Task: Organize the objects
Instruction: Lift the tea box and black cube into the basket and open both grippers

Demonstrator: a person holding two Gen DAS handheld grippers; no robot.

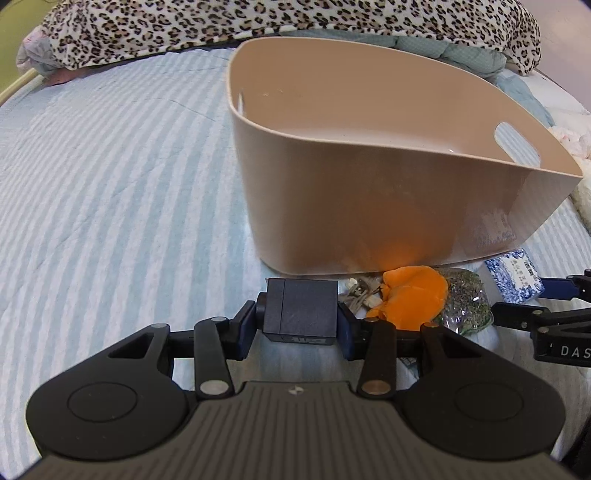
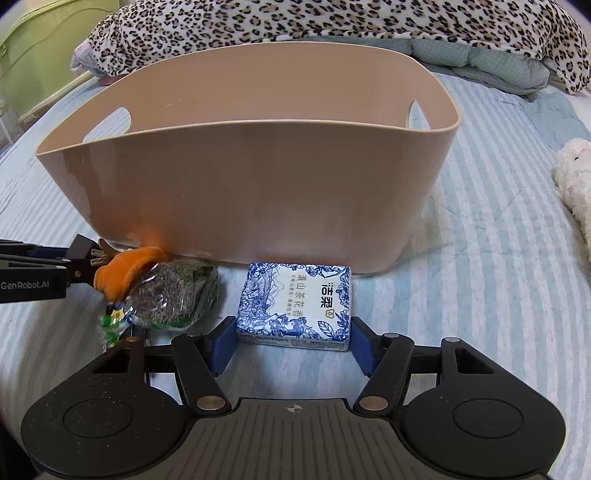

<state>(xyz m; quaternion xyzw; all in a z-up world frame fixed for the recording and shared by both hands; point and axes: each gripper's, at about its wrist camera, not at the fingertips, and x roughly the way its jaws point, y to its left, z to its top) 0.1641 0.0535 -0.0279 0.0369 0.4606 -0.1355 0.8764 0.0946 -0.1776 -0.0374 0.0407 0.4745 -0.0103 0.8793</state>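
A beige plastic basket (image 1: 388,206) stands on the striped bed; it also shows in the right wrist view (image 2: 251,192). My left gripper (image 1: 301,317) is shut on a dark blue-grey box (image 1: 301,308), just in front of the basket's near wall. My right gripper (image 2: 293,341) has its pads on both sides of a blue-and-white tissue pack (image 2: 295,304), seemingly shut on it as it rests on the bed; the pack also shows in the left wrist view (image 1: 513,275). An orange cloth item (image 1: 410,299) and a bag of dried herbs (image 2: 173,295) lie between them.
A leopard-print blanket (image 2: 332,22) is heaped at the back of the bed. A white plush toy (image 2: 576,177) lies at the right. Small clips and bits (image 1: 360,291) lie by the orange item. A green cabinet (image 2: 48,55) stands at far left.
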